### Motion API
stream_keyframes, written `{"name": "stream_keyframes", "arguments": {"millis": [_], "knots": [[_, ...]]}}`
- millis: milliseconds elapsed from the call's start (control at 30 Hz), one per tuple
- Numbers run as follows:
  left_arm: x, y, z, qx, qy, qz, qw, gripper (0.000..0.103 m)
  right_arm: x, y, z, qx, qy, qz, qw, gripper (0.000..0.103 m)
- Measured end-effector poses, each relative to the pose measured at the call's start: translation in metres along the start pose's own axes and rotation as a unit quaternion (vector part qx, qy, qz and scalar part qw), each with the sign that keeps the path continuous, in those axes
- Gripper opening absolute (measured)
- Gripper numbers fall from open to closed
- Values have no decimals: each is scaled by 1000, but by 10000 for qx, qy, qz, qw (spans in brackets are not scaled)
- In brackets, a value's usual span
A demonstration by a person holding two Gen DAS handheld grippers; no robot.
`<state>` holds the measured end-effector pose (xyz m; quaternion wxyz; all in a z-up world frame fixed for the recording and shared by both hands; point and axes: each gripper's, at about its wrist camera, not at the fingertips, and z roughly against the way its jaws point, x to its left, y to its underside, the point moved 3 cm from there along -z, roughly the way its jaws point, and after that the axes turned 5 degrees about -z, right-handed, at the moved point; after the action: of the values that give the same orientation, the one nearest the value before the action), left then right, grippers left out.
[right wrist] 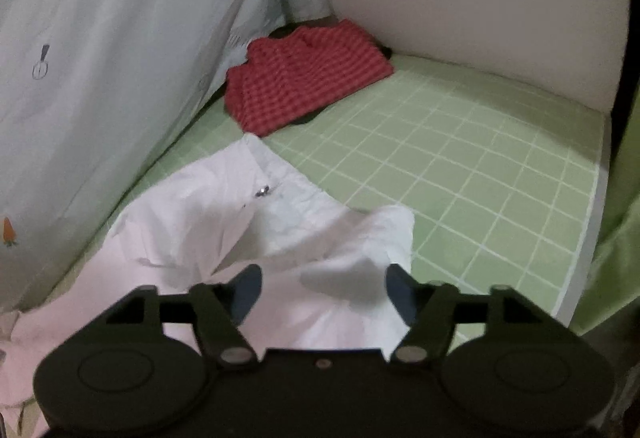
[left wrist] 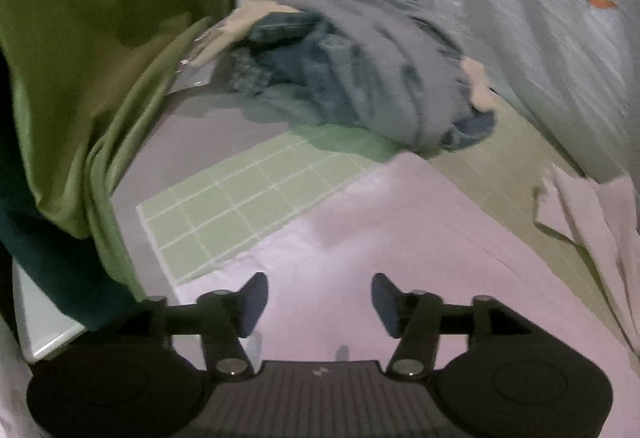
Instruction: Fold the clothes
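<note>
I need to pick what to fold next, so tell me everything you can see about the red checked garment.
The red checked garment shows only in the right wrist view. It looks like soft woven cloth in a red check with darker lines, lying in a loosely folded or bunched heap. It rests on the green grid sheet in the far corner, against the carrot-print curtain, with something dark partly under it. The white garment lies nearer, apart from it. Neither claw touches it.

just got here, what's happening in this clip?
Clothes folding on a green grid sheet. Both handheld grippers are open over a white garment spread on it: the left gripper above a flat part, the right gripper at a rumpled, raised fold. Neither grips anything. A blue-grey clothes pile and a red checked garment wait further back.
</note>
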<state>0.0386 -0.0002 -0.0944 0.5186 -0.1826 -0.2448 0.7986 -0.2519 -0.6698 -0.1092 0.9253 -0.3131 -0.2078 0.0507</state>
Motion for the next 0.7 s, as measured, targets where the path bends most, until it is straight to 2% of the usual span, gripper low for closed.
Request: {"name": "stream_keyframes", "arguments": {"millis": [133,200,300,400,433,467,500,533,633,700], "knots": [[-26,11,1,76,203,-245,9995,72,-2,1,-8,-43,322,278,9991,82],[-43,21,2,155,333,-401,9985,72,-10,2,-15,-48,485,322,9983,86],[-68,38,3,305,507,-689,9959,74,-31,1,-34,215,369,-185,9989,86],[-93,52,6,412,629,-927,9929,75,-48,0,-53,492,60,-808,9955,85],[-102,57,7,443,683,-1006,9916,75,-50,-1,-57,546,-25,-908,9944,81],[-110,62,8,474,738,-1086,9902,76,-51,-1,-62,604,-144,-949,9935,71],[-120,68,8,510,768,-1179,9887,76,-48,-2,-63,690,-292,-877,9933,37],[-128,73,9,538,778,-1256,9876,76,-45,-2,-64,782,-445,-783,9929,16],[-153,90,12,609,853,-1519,9828,76,-25,-5,-39,406,-569,341,9970,7],[-171,103,14,658,911,-1702,9790,79,-31,-5,-32,356,-513,338,9975,7]]}}
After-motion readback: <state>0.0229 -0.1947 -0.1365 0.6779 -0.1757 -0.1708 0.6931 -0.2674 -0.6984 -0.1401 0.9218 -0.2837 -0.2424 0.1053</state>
